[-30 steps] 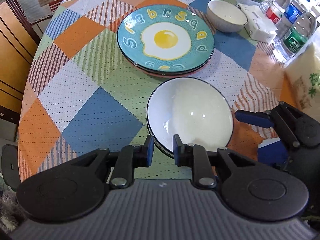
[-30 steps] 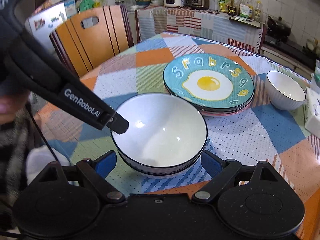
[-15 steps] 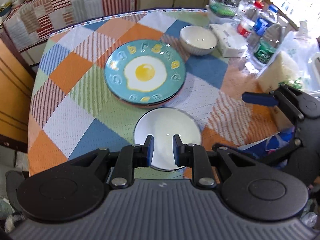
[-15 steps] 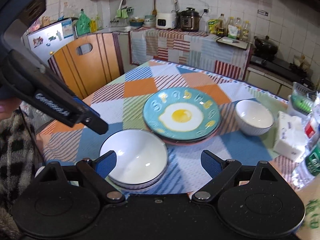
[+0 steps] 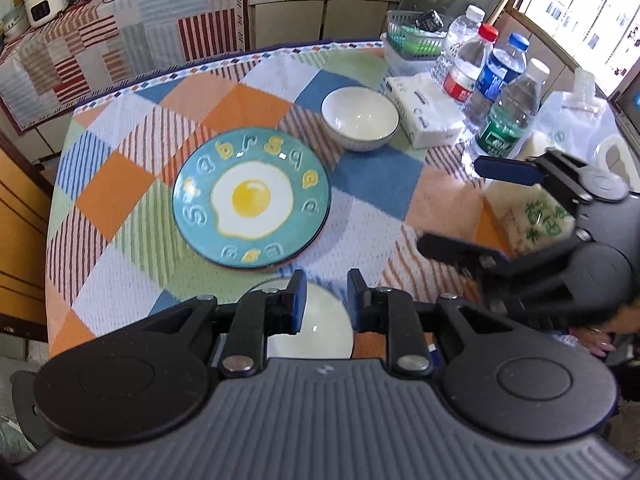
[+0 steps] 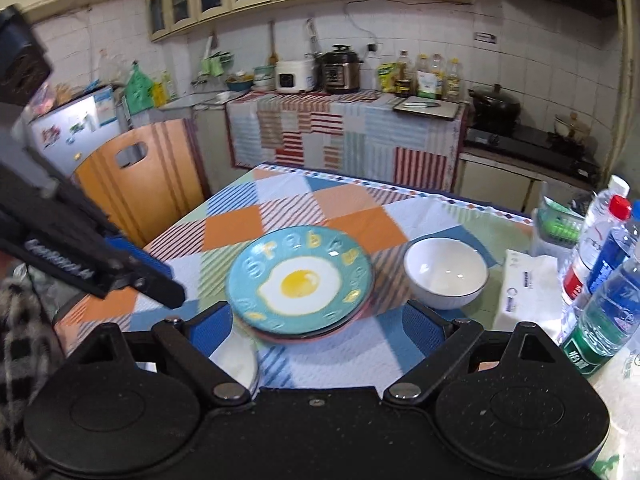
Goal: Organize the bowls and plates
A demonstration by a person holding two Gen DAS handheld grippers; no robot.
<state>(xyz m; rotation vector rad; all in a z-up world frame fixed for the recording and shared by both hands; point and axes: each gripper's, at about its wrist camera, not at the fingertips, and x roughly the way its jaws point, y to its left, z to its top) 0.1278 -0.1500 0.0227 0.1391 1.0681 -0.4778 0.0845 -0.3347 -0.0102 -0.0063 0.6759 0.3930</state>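
Plates (image 5: 251,199) sit stacked at frame centre, one white bowl (image 5: 360,118) above-right and another (image 5: 316,330) below, as the empty left gripper (image 5: 323,303) eases apart and the right gripper (image 6: 318,326) gapes wide, nothing held

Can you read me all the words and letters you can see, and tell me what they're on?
Raised letters ring the egg plate; "S", "a", "b", "r" and "s" read along its far rim, the rest unclear.
Green characters on the white bag: too blurred.
Bottle labels: too small.
Tissue pack print: too small.
White lettering on the left gripper's body in the right wrist view: blurred.
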